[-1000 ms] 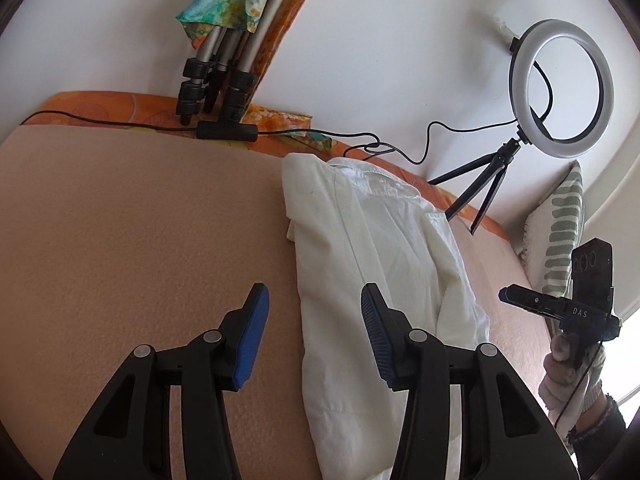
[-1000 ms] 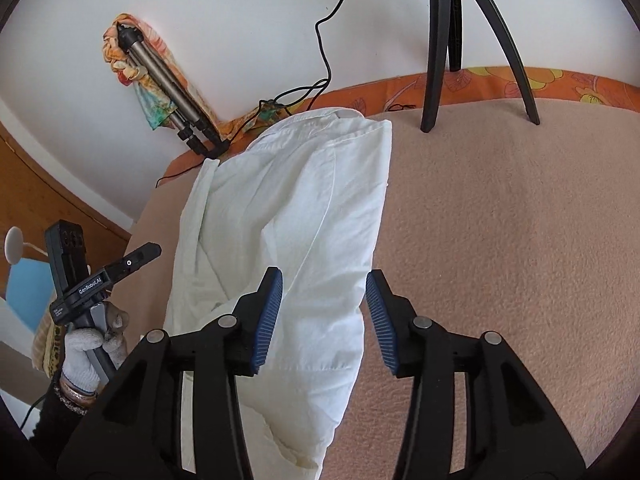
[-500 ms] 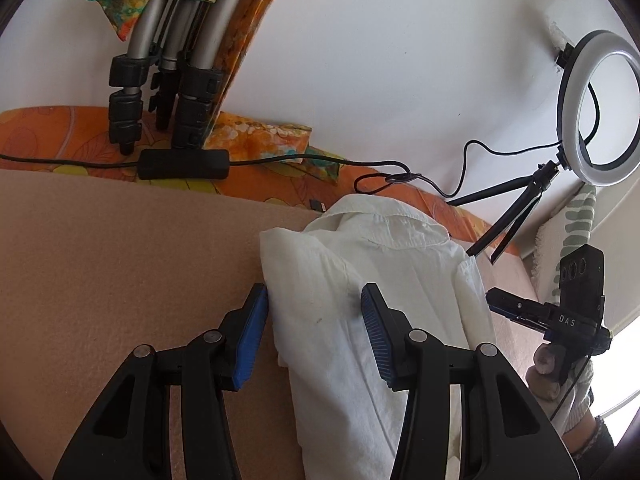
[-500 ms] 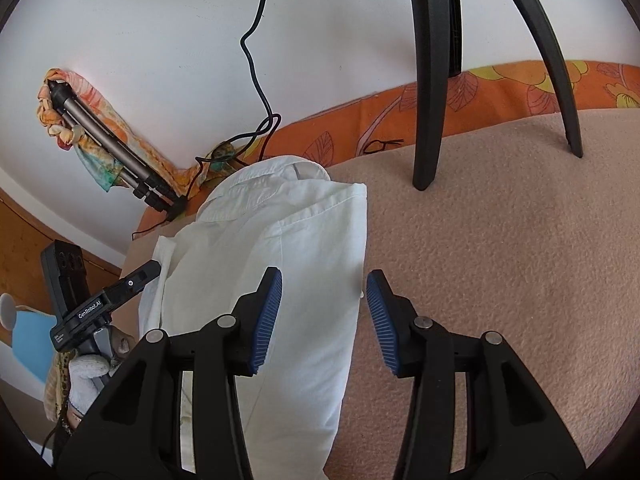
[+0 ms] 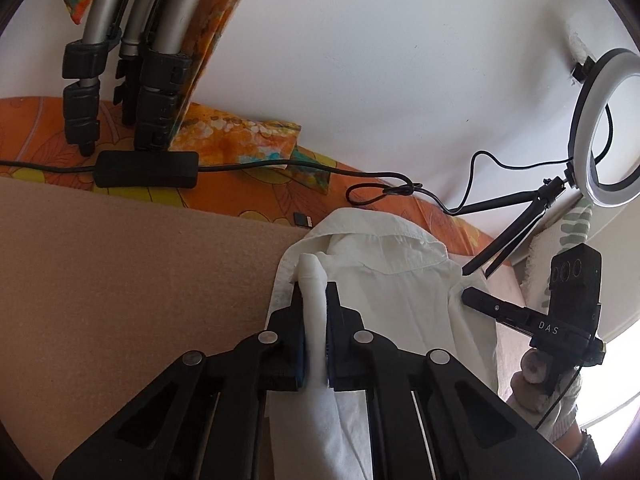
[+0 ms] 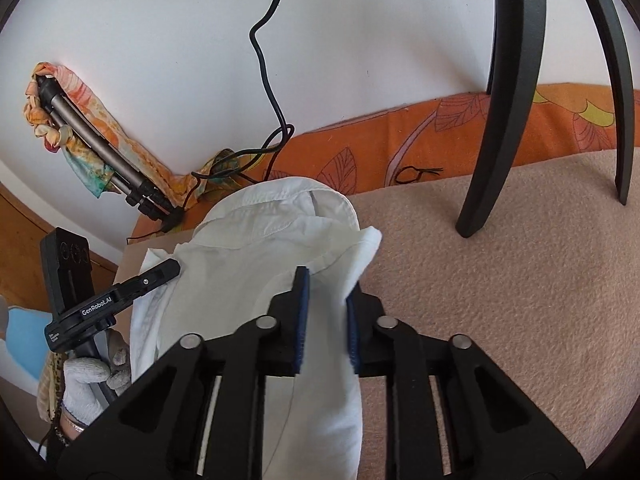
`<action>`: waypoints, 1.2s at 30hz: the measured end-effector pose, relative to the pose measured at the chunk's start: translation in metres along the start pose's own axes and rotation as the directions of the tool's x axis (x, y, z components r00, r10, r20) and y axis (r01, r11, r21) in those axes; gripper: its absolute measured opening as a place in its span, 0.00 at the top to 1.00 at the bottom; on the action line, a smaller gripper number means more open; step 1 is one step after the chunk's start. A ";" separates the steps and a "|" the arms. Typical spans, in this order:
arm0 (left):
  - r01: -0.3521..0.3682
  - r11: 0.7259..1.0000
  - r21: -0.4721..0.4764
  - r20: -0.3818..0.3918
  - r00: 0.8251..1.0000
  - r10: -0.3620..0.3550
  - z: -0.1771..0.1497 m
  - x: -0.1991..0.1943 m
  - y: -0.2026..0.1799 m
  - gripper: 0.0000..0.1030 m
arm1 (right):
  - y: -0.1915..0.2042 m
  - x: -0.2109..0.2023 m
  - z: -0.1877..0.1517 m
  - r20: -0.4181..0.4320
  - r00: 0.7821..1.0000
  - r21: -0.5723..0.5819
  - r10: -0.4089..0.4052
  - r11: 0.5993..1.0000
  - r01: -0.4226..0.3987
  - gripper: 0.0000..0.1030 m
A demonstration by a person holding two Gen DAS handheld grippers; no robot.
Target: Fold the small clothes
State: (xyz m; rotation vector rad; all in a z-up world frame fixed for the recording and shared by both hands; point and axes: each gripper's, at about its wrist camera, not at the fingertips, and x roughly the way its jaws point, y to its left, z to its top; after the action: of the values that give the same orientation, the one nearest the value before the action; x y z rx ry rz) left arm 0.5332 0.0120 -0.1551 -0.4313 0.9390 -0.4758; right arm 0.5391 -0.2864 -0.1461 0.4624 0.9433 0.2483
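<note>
Change: both hand-held grippers, earlier agape, now pinch the white shirt.
Left wrist: left hand-held gripper (image 5: 316, 304) clamps shirt (image 5: 400, 292) fold on the bed (image 5: 120, 280); ring light (image 5: 608, 128) visible.
Right wrist: right hand-held gripper (image 6: 326, 300) grips shirt (image 6: 248, 264) edge; gloved hand (image 6: 86, 384) visible.

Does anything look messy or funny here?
Nothing is spilled or broken. The white shirt is only part-folded and rumpled on the blanket. A cord is knotted in a loop behind the collar, and a scarf is tied round a tripod.
</note>
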 end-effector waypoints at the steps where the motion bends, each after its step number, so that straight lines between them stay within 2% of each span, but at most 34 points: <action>1: 0.017 1.000 -0.006 0.009 1.000 -0.017 0.000 -0.003 -0.002 0.95 | 0.003 -0.004 0.002 0.006 1.000 -0.009 -0.007 1.000 0.007 0.94; 10: 0.055 0.997 0.054 0.082 0.995 -0.060 0.002 -0.054 -0.029 0.97 | 0.042 -0.063 0.015 0.081 0.995 -0.123 0.061 0.991 -0.051 0.96; 15: 0.071 0.994 0.084 0.119 0.990 -0.081 -0.006 -0.086 -0.043 0.97 | 0.074 -0.103 0.005 0.101 0.988 -0.232 0.115 0.969 -0.089 0.96; 20: 0.074 0.989 0.128 0.153 0.984 -0.093 -0.027 -0.122 -0.058 0.97 | 0.106 -0.142 -0.021 0.089 0.990 -0.353 0.114 0.932 -0.075 0.96; 24: 0.065 0.987 0.146 0.185 0.978 -0.092 -0.051 -0.154 -0.058 0.97 | 0.121 -0.172 -0.045 0.097 0.989 -0.402 0.116 0.913 -0.067 0.96; 28: 0.052 0.983 0.177 0.196 0.977 -0.087 -0.083 -0.181 -0.060 0.97 | 0.124 -0.198 -0.075 0.116 0.987 -0.415 0.109 0.908 -0.051 0.96; 36: 0.047 0.977 0.210 0.189 0.978 -0.088 -0.155 -0.205 -0.064 0.97 | 0.118 -0.234 -0.146 0.125 0.987 -0.419 0.098 0.907 -0.037 0.96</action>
State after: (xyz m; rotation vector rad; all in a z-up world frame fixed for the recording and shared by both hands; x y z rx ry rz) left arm 0.2869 0.0525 -0.0668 -0.3178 0.6775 -0.5748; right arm 0.2859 -0.2373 0.0060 0.1156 0.7069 0.4631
